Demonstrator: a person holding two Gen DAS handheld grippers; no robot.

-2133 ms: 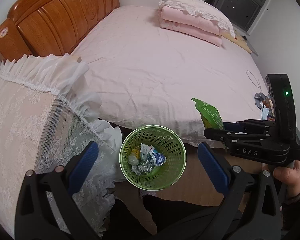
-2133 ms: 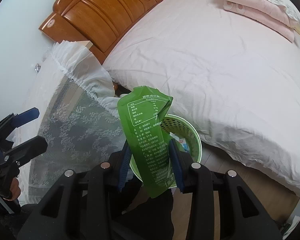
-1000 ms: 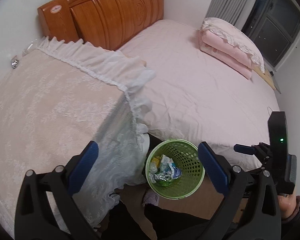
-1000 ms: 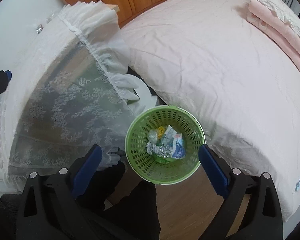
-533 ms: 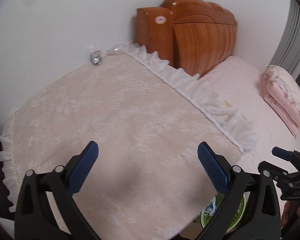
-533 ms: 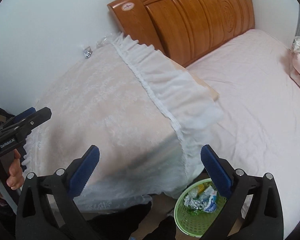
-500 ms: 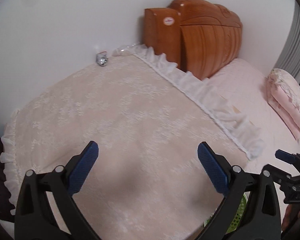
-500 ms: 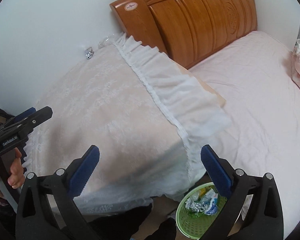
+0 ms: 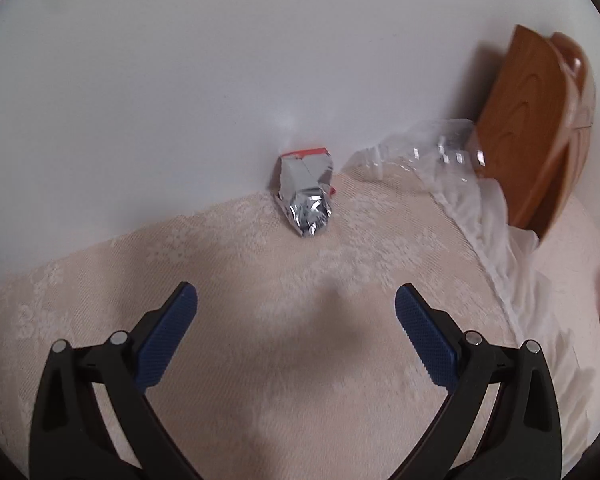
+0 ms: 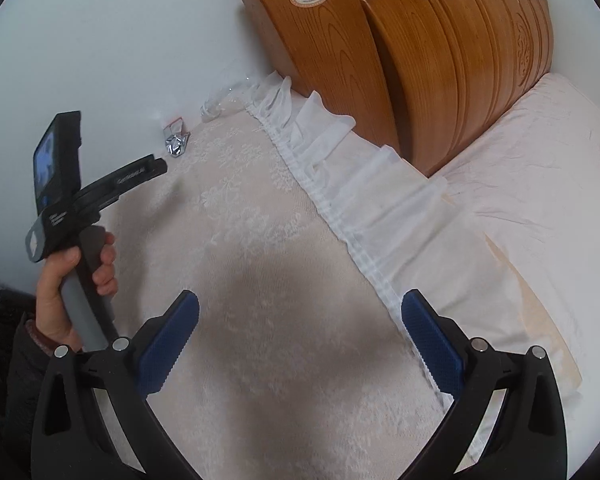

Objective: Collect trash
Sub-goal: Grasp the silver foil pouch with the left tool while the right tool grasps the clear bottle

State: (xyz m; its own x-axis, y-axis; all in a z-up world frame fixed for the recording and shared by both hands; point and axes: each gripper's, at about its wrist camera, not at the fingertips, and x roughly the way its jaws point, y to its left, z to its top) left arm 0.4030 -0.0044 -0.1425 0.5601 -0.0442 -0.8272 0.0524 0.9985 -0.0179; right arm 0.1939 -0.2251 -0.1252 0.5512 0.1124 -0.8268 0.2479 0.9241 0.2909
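My left claw [image 9: 296,304]: spread wide, empty.
My right claw [image 10: 300,312]: spread wide, empty.
Wrapper [image 9: 307,197]: ahead of my left claw, against the wall [image 9: 180,80].

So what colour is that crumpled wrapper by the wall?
Shiny silver foil with a red-orange top edge: the crumpled wrapper shows best in the left wrist view.

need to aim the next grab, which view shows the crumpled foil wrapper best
The left wrist view: the foil wrapper sits large and centred by the wall, ahead of the open left gripper. In the right wrist view it is small and far off.
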